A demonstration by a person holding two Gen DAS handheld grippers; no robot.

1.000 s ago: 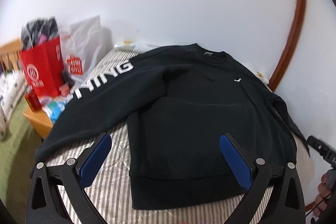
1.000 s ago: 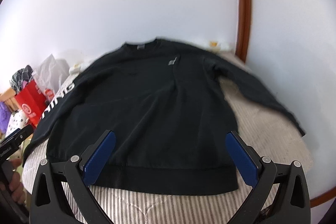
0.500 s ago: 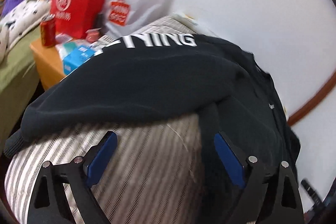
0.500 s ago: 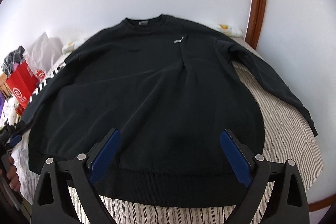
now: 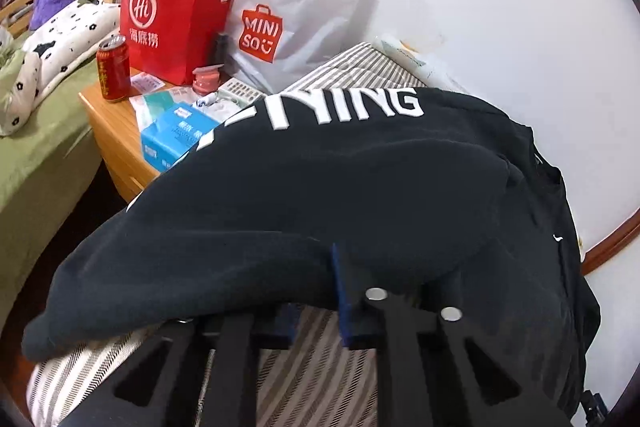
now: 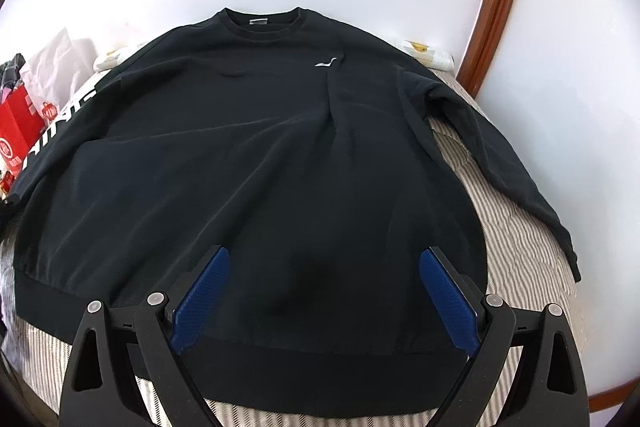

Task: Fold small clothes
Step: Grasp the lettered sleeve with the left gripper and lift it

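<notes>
Black sweatshirt [image 6: 260, 155] spread face-up, lettered sleeve [image 5: 304, 163] outstretched

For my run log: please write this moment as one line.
left hand-held gripper: shut on sleeve | right hand-held gripper: open over sweatshirt hem

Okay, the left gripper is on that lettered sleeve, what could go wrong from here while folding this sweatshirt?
1. The left gripper, whose jaws have just been closing, pinches only the lower edge of the black sweatshirt's lettered sleeve; thick fabric might slip out when lifted.
2. That sleeve lies close to the bedside table, where a red can and blue tissue pack sit; swinging it could knock them.
3. The right gripper is open above the hem, so nothing pins the body and it may drag.
</notes>
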